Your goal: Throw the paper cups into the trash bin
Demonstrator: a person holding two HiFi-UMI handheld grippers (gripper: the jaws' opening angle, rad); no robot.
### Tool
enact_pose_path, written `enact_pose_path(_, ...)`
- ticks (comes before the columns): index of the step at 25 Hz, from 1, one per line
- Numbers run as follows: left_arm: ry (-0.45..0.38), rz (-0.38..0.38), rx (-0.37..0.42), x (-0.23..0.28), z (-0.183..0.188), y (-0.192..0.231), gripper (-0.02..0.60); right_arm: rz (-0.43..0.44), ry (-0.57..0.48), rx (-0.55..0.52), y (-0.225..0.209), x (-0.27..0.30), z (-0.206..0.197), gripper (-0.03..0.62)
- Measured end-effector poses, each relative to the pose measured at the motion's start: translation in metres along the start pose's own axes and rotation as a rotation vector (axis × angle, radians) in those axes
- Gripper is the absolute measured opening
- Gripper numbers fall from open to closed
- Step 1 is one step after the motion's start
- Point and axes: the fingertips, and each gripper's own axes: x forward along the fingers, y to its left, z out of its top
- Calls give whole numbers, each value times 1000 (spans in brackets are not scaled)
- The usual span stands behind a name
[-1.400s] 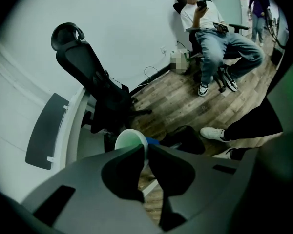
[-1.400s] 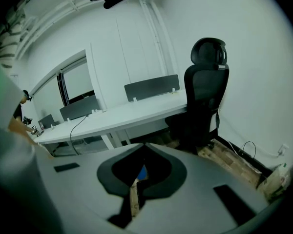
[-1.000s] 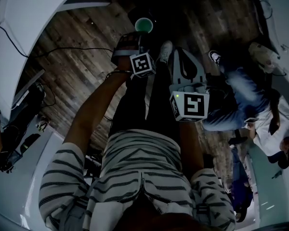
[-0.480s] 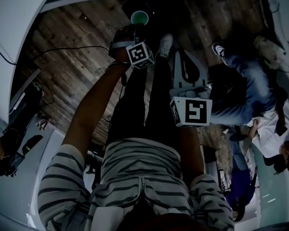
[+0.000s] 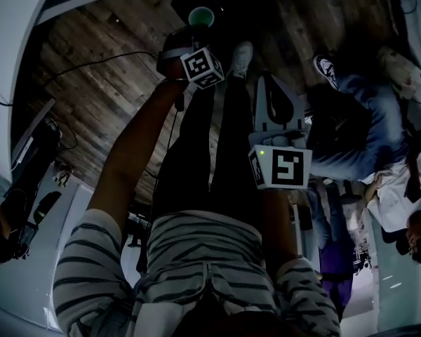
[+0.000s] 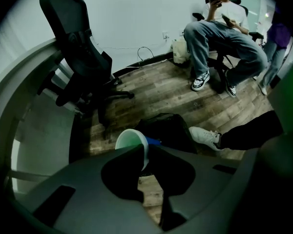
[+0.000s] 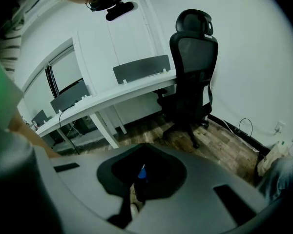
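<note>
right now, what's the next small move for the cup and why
Probably carry the cup a little forward over the black trash bin, then open the left tool. The tool pinches the cup's wall, and the bin sits just beyond it on the floor.

Right tongs (image 7: 138,182), jaws together, face a black office chair (image 7: 193,72) beside a white desk (image 7: 112,99).

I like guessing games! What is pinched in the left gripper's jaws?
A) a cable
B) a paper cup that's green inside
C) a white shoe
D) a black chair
B: in the left gripper view, the left gripper is closed on the rim of a white paper cup with a green inside, and the dark trash bin sits just beyond it.
</note>
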Motion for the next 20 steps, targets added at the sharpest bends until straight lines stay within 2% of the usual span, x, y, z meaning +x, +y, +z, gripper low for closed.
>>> enact_pose_path(6,19,-57,-37,29,-5,-14,49,6,18,1,0,10,-7,11)
enact_pose_path(10,18,-64,-58,42,-6,-15,49,13,30,0,1,18,-14,11)
enact_pose_path(20,22,-71,-52,72,-13,-10,49,29,45,1,5,43,-29,11)
